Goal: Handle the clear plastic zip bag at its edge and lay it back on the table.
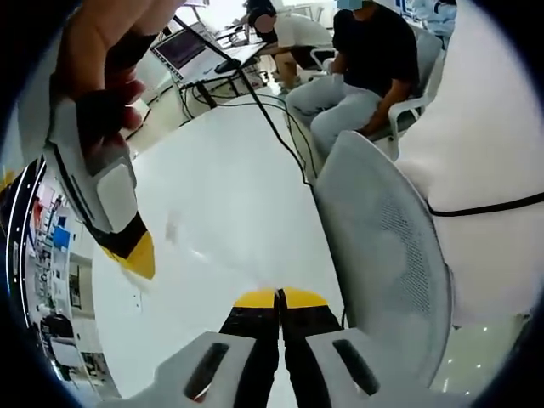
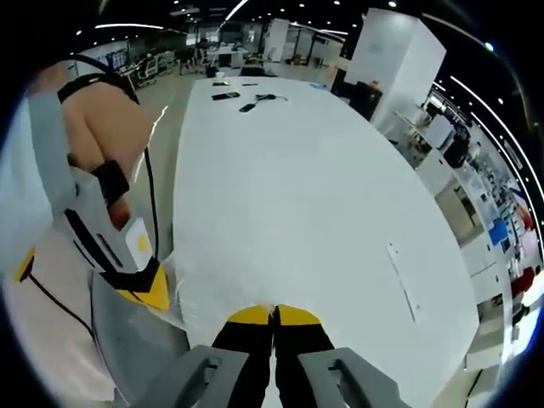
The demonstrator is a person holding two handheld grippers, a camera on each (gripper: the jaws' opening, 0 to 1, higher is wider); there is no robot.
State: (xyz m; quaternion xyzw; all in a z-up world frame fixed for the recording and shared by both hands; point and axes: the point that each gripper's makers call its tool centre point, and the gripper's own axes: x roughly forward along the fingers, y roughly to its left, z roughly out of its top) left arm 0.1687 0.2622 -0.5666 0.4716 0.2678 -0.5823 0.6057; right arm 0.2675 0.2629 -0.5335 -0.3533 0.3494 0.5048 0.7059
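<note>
Left gripper view: white table point(image 1: 229, 170), mesh chair point(image 1: 382, 246), people seated behind. Left gripper point(image 1: 279, 297) clenched; faint clear zip bag point(image 1: 183, 234) film ahead of tips, grasp unclear. Right gripper point(image 1: 140, 255) enters from the left.

Right gripper view: long white table point(image 2: 297, 170), bag point(image 2: 212, 297) edge at the clenched right gripper point(image 2: 274, 315), left gripper point(image 2: 153, 289) beside. Likely mid-handling; next, lower flat and release.
</note>
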